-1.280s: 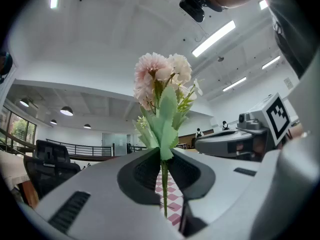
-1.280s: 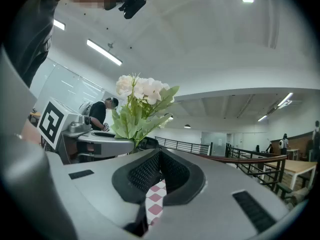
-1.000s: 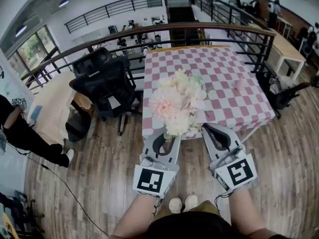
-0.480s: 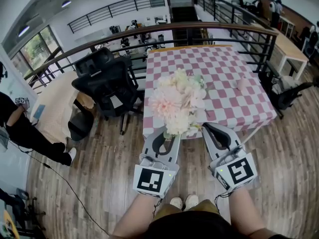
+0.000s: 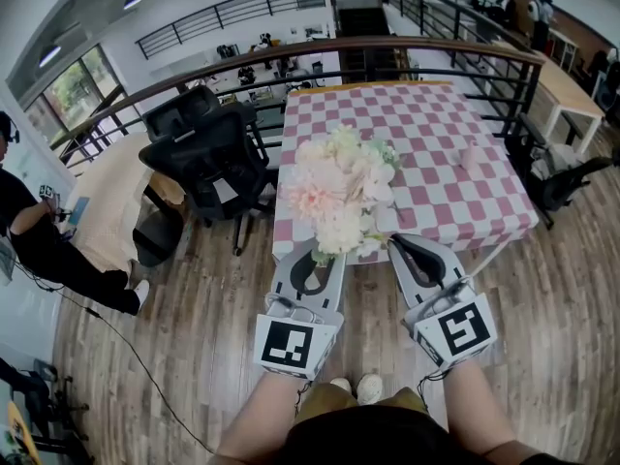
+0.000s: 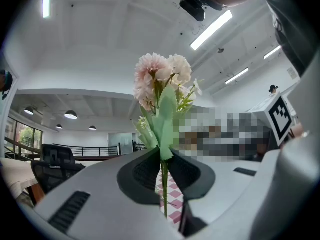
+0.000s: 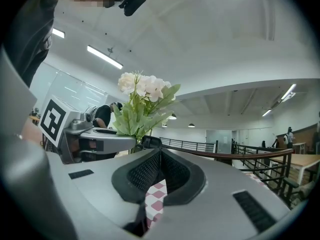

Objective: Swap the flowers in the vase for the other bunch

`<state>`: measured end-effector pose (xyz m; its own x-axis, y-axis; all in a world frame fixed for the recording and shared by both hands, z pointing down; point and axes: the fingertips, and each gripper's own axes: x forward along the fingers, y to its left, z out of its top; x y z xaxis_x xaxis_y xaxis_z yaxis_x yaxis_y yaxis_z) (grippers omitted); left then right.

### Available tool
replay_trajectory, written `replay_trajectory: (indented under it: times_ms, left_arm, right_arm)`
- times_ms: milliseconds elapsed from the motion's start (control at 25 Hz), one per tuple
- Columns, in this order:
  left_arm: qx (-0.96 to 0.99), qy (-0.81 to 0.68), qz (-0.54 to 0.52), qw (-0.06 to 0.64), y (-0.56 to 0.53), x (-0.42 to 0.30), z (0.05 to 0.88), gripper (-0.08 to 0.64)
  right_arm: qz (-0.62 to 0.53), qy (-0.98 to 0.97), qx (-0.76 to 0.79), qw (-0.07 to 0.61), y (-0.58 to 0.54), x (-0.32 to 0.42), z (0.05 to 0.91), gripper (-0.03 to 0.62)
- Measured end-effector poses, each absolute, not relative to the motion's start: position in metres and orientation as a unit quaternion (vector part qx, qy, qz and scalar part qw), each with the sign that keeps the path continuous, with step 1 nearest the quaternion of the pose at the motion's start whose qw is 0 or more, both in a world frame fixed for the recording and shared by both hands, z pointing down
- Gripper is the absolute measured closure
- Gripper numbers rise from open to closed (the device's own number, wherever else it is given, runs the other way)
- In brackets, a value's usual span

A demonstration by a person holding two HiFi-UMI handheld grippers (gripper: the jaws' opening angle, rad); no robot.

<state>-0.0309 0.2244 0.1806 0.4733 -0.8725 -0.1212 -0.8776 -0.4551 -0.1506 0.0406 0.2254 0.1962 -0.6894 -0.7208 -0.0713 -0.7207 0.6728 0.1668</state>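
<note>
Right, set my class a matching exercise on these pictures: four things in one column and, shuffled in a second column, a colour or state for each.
Column one:
1. left tongs
2. right tongs
3. tablecloth
4. office chair

Column two:
A. black
B. pink and white checks
C. shut on a flower stem
D. shut, with nothing between

Pairs: 1-C, 2-D, 3-B, 4-A
</note>
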Motion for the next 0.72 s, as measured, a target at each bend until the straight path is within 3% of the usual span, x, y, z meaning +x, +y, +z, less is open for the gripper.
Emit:
replay_trajectory:
  times_ms: [720]
  left_arm:
    - [-0.848, 0.518, 0.001, 0.114, 0.215, -0.022, 0.184, 0.509]
  right_arm:
    - [-0.098, -0.915, 0.392, -0.013, 0.222, 0.049, 0.201, 0.557]
